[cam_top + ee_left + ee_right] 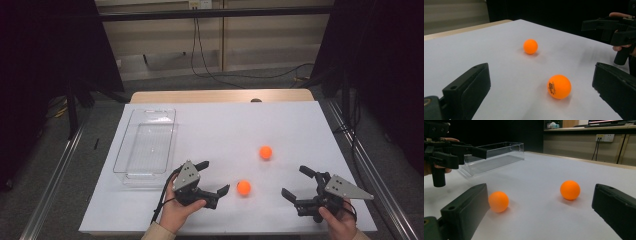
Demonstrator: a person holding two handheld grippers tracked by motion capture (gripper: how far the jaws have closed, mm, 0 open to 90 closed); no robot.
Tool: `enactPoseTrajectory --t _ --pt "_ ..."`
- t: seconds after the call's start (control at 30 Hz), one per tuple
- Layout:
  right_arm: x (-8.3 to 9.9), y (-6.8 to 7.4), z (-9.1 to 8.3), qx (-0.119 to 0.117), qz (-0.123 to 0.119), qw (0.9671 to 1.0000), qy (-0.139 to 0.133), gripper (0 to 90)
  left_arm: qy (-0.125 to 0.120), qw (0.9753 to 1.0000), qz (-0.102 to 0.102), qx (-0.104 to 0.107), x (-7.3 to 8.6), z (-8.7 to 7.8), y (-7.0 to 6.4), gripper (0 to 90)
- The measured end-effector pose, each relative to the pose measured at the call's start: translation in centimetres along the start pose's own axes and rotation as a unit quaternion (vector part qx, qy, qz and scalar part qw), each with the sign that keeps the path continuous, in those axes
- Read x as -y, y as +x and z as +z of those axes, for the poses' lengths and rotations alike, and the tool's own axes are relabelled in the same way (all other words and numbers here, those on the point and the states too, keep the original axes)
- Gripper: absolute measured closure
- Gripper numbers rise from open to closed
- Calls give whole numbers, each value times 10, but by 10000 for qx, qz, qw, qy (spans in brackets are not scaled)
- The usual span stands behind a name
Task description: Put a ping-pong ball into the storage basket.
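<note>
On the white table (225, 125), both tools, left (216, 177) and right (295, 181), flank the near ball (243, 187), jaws spread.

Lying on the table (300, 120): near ball (243, 187) between left gripper (216, 178) and right gripper (296, 182), far ball (265, 152) behind it, clear bin (145, 145) sitting left, beyond the left gripper.

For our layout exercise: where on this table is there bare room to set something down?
Bare: the far right stretch beyond the farther ball, and the middle between the clear box and that ball. Crowded: the near edge, where both grippers flank the nearer ball.
</note>
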State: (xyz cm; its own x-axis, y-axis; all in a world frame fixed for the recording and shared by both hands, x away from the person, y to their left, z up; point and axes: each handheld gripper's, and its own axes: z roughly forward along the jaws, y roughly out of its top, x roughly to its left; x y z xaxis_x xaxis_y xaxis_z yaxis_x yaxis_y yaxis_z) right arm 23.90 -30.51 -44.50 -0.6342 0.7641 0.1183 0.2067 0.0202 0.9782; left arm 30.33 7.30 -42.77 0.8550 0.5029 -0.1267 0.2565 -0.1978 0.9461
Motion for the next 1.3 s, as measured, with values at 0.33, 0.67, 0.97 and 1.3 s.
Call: enactPoseTrajectory --t 0.33,0.67,0.97,1.3 --pt "0 0 1 -12 23 10000 11 7 89 9999 36 68 1 6 -4 17" --pt "0 0 1 -16 18 10000 2 8 133 9999 76 77 2 8 -5 18" --pt "0 0 1 -28 24 10000 8 9 160 9998 109 101 1 14 -8 20" --pt "0 0 1 -40 29 10000 12 10 257 9995 121 121 2 20 -10 21"
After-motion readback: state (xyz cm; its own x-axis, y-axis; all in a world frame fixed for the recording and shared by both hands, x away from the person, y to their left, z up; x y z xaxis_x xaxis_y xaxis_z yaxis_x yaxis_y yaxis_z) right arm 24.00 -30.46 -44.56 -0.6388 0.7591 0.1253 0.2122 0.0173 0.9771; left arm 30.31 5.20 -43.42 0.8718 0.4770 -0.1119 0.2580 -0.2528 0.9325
